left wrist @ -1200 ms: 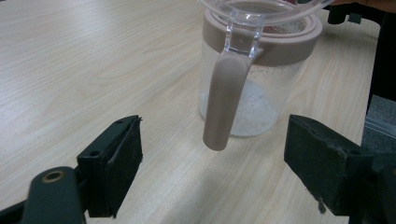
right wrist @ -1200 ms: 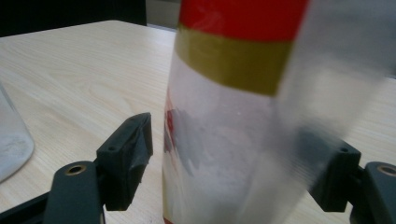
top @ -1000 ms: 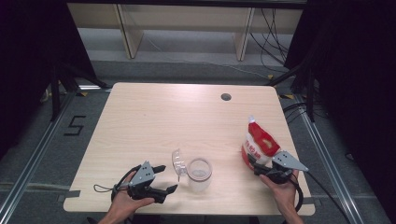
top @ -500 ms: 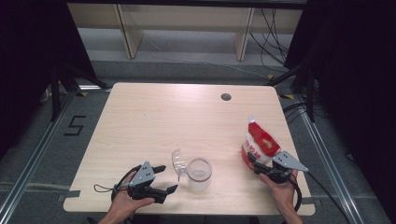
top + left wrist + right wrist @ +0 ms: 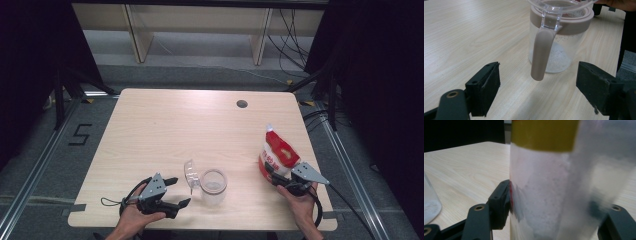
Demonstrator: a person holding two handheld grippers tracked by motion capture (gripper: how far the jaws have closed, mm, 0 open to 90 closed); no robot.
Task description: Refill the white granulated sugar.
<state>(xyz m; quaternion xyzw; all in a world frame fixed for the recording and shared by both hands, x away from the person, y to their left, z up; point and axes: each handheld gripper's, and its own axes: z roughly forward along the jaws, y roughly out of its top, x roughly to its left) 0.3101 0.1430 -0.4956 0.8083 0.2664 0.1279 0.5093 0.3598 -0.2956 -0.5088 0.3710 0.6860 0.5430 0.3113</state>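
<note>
Pale wood-grain tabletop [image 5: 165,130] carries a clear round plastic jar [image 5: 213,186] with a taupe collar and hinged clear lid near its front edge, white grains lying in the bottom. Left gripper [image 5: 175,191] rests just left of the jar, jaws spread wide and holding nothing, the jar's hanging taupe latch [image 5: 540,53] ahead between them. Right gripper [image 5: 272,175] has its jaws around the base of an upright red-and-white plastic bag [image 5: 278,152] of white powder at the table's right side; they have just been closing, the left pad touching the bag.
</note>
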